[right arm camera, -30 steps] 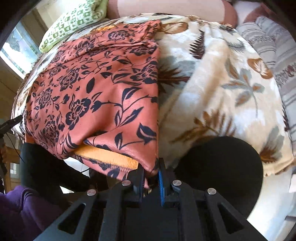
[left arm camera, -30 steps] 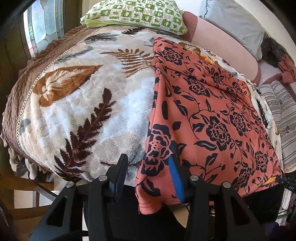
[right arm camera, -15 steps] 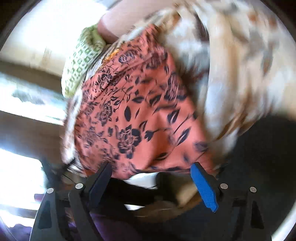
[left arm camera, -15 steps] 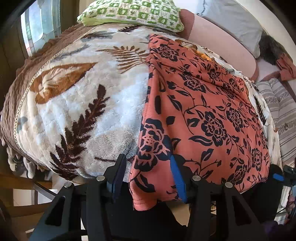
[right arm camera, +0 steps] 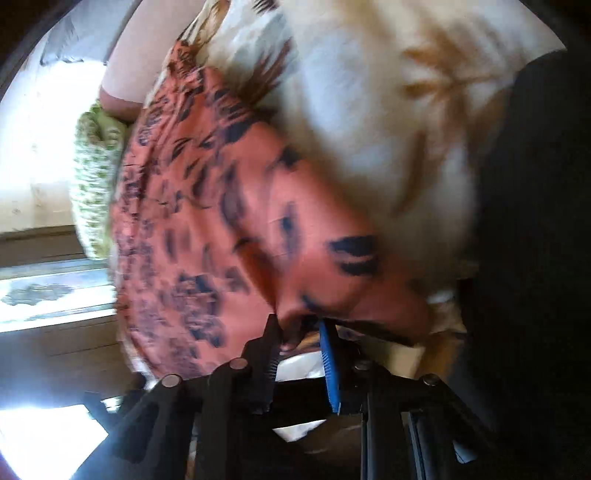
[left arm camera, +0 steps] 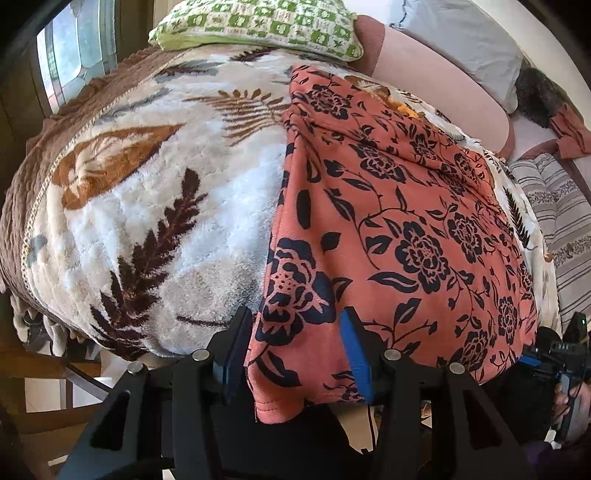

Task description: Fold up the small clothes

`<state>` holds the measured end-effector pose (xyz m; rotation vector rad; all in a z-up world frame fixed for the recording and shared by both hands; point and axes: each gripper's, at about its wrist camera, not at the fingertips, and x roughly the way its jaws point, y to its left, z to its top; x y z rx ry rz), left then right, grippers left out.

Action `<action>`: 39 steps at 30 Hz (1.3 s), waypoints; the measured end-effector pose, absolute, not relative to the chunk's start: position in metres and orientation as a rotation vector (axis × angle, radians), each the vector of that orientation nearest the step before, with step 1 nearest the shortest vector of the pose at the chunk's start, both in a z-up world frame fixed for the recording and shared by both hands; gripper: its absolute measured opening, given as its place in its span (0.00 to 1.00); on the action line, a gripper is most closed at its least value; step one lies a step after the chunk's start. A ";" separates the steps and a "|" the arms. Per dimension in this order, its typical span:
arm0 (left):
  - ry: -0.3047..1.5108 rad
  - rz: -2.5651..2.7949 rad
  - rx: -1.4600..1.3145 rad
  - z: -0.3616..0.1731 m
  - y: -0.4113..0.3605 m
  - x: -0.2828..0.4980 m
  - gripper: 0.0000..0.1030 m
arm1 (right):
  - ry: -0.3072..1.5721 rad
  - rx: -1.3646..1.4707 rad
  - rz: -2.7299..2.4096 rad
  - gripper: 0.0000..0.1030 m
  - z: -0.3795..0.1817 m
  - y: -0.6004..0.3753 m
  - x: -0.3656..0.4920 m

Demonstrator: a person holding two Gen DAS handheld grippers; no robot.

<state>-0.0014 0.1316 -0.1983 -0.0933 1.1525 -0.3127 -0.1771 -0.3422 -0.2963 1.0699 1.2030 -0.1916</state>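
Left tongs (left arm camera: 295, 354) straddle, unclenched, the near hem of the floral garment (left arm camera: 399, 221), while right tongs (right arm camera: 299, 347) are closing on its other near corner (blurred). Soft, limp fleece draping over the bed's (left arm camera: 155, 206) near edge; best pinched at corners.

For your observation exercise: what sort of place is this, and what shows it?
Probably a bedroom: a bed under a plush leaf-print blanket, a green patterned pillow at its head, and a window beside it.

right view: motion-blurred | garment (right arm camera: 229, 206) print smeared | tongs' grip unclear
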 end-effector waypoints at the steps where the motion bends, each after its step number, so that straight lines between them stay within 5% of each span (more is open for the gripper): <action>1: 1.159 -0.311 -0.098 -0.200 0.132 0.000 0.49 | 1.200 1.048 -0.207 0.18 -0.294 -0.344 -0.180; 6: 1.166 -0.312 -0.097 -0.203 0.131 0.002 0.49 | 1.192 0.996 -0.178 0.19 -0.272 -0.348 -0.180; 11: 1.172 -0.323 -0.105 -0.206 0.129 0.003 0.49 | 1.243 1.086 -0.154 0.33 -0.280 -0.347 -0.166; 15: 1.177 -0.334 -0.088 -0.208 0.124 0.002 0.49 | 1.205 1.096 -0.170 0.35 -0.296 -0.341 -0.160; 19: 1.184 -0.337 -0.060 -0.212 0.125 0.001 0.49 | 1.259 0.853 -0.169 0.08 -0.282 -0.327 -0.155; 24: 1.189 -0.329 -0.047 -0.215 0.132 0.000 0.48 | 1.403 0.575 -0.231 0.07 -0.269 -0.325 -0.163; 28: 1.202 -0.326 -0.062 -0.217 0.138 0.001 0.48 | 1.317 0.730 -0.168 0.08 -0.246 -0.345 -0.172; 30: 1.209 -0.342 -0.074 -0.217 0.139 0.002 0.49 | 1.243 0.841 -0.155 0.16 -0.233 -0.357 -0.172; 31: 1.220 -0.349 -0.079 -0.218 0.138 0.002 0.50 | 1.219 0.858 -0.155 0.33 -0.230 -0.361 -0.172; 32: 1.226 -0.355 -0.083 -0.218 0.138 0.001 0.51 | 1.198 0.862 -0.160 0.70 -0.227 -0.364 -0.170; 33: 1.223 -0.365 -0.084 -0.217 0.138 0.000 0.52 | 1.189 0.862 -0.180 0.84 -0.227 -0.368 -0.170; 39: 1.237 -0.435 -0.068 -0.223 0.131 -0.006 0.52 | 1.154 0.901 -0.154 0.88 -0.233 -0.375 -0.171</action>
